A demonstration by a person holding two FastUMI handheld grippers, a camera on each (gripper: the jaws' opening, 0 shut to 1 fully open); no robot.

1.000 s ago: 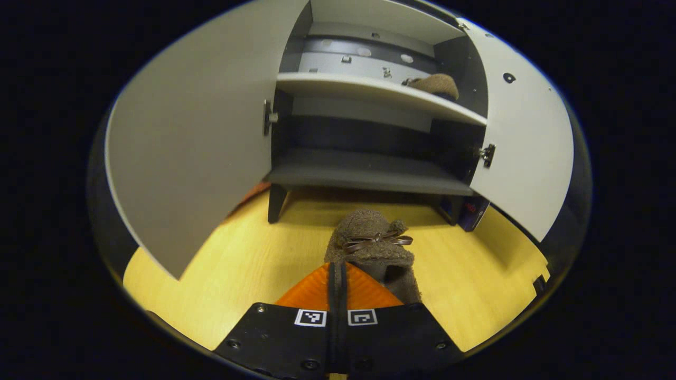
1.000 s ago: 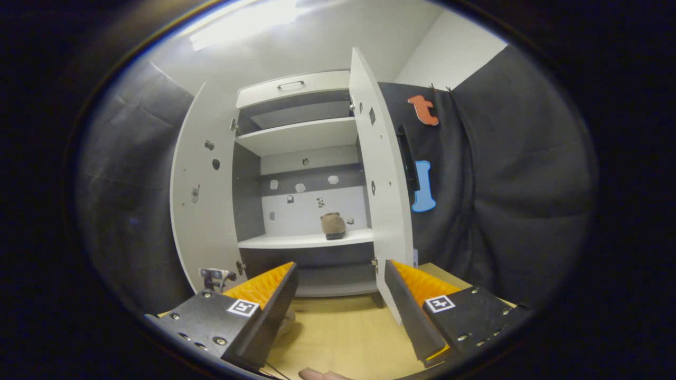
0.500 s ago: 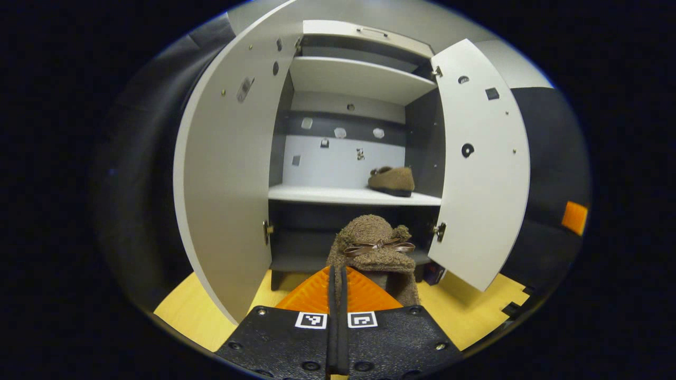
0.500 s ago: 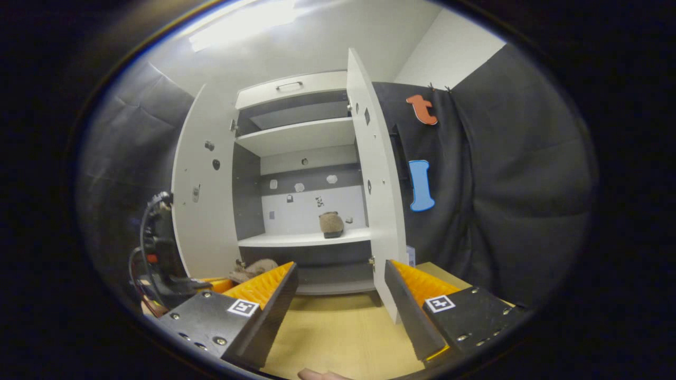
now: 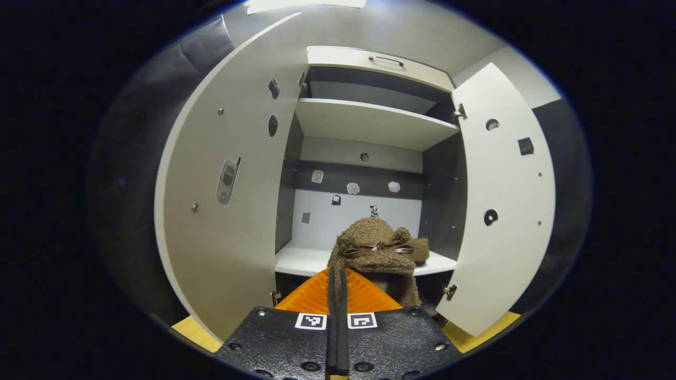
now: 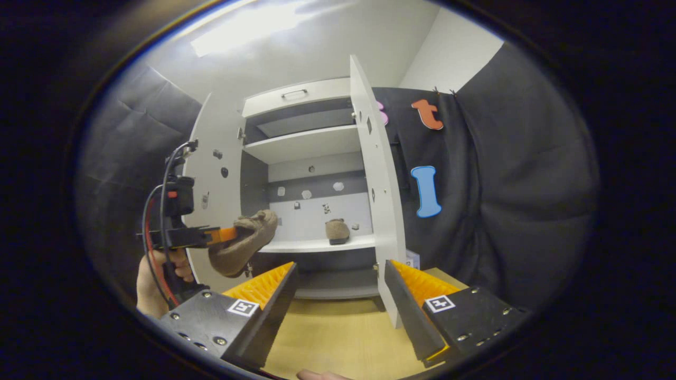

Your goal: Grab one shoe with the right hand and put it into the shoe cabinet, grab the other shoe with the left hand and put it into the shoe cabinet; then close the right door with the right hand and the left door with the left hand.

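My left gripper [image 5: 336, 272] is shut on the rim of a brown fuzzy shoe [image 5: 376, 247] with a ribbon bow, held in the air before the open shoe cabinet at the height of the middle shelf [image 5: 301, 261]. The second brown shoe [image 5: 421, 251] lies on that shelf at the right, mostly hidden behind the held one. In the right gripper view the left gripper [image 6: 226, 234] carries its shoe [image 6: 244, 244] toe-down at the left, and the other shoe [image 6: 337, 230] rests on the shelf [image 6: 311, 246]. My right gripper [image 6: 340, 274] stands open and holds nothing, back from the cabinet.
Both cabinet doors stand wide open: the left door [image 5: 227, 211] and the right door [image 5: 501, 211]. An upper shelf [image 5: 369, 124] and a lower dark shelf [image 6: 332, 290] are bare. The wooden floor [image 6: 338, 338] lies below. A hand [image 6: 153, 277] grips the left gripper's handle.
The left gripper has risen with the shoe from near the floor to the middle shelf's height, tilting up toward the cabinet. The right gripper has hardly moved and stays open.
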